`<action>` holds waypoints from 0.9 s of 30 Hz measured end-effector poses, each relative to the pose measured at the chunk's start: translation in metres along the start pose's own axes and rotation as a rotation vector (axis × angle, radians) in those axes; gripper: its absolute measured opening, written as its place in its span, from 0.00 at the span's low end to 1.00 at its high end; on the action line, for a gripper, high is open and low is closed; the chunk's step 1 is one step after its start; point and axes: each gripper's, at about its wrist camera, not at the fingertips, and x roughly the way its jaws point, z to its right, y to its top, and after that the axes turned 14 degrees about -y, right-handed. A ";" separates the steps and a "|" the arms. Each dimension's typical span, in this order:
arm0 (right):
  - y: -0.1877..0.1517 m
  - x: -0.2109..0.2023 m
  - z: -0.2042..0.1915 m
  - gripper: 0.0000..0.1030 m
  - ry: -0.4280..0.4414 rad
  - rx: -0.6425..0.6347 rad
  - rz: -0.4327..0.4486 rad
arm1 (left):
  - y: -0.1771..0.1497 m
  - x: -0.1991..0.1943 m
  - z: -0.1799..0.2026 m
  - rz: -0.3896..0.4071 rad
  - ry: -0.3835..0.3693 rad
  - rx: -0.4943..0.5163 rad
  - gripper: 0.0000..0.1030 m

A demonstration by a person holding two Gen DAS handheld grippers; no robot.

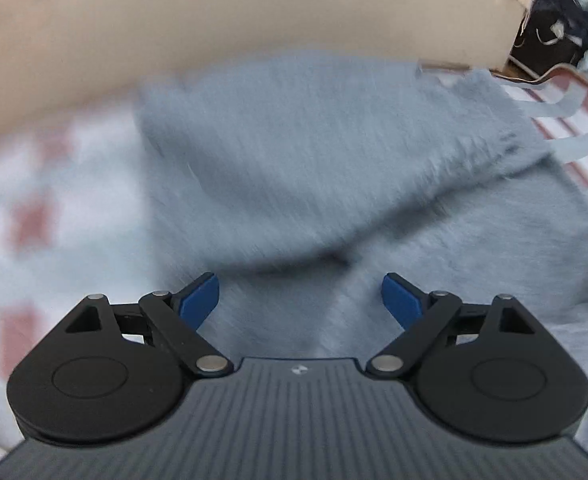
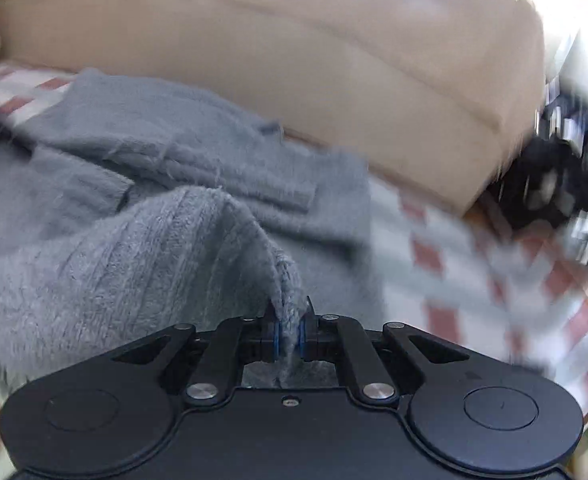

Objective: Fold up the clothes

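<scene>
- On my left wrist view, the left gripper (image 1: 300, 300) hangs with its blue fingers (image 1: 198, 300) spread wide, and nothing sits between them.
- Directly under and ahead of that gripper lies the grey fuzzy sweater (image 1: 314, 168), spread over a red-and-white checked cloth (image 1: 26, 216); the picture is smeared by blur, so I can't read its fine folds.
- A fold of the sweater runs across the middle of that view, its dark edge just beyond the fingertips.
- Behind the sweater a tan cushion (image 1: 214, 20) fills the top of the view, and dark clutter (image 1: 566, 12) shows in the far right corner, too blurred for me to name.
- On my right wrist view, the sweater (image 2: 114, 260) covers the left half, with a ribbed band of it (image 2: 230, 176) lying across the middle, near the cushion.
- The right gripper (image 2: 290, 336) is pressed together on an edge of the sweater: knit rises in a ridge from between its blue pads (image 2: 277, 338) and drapes away to the left.
- To the right of the pinched cloth the checked cloth (image 2: 454, 280) lies bare.
- The tan cushion (image 2: 334, 80) spans the back of this view, with dark blurred objects (image 2: 550, 176) at its right end.
</scene>
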 end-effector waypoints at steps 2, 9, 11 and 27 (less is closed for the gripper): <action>-0.006 0.006 -0.001 0.08 0.022 0.030 -0.044 | 0.002 0.012 -0.011 -0.047 -0.110 -0.079 0.86; -0.024 0.000 -0.001 0.08 0.035 0.007 -0.045 | -0.017 0.014 0.009 -0.049 -0.256 0.037 0.41; -0.024 0.002 0.002 0.08 0.044 0.029 -0.055 | -0.024 0.005 0.026 -0.024 -0.210 0.093 0.24; -0.017 0.006 -0.007 0.07 -0.040 0.034 0.064 | -0.057 -0.014 0.092 -0.056 -0.031 0.322 0.33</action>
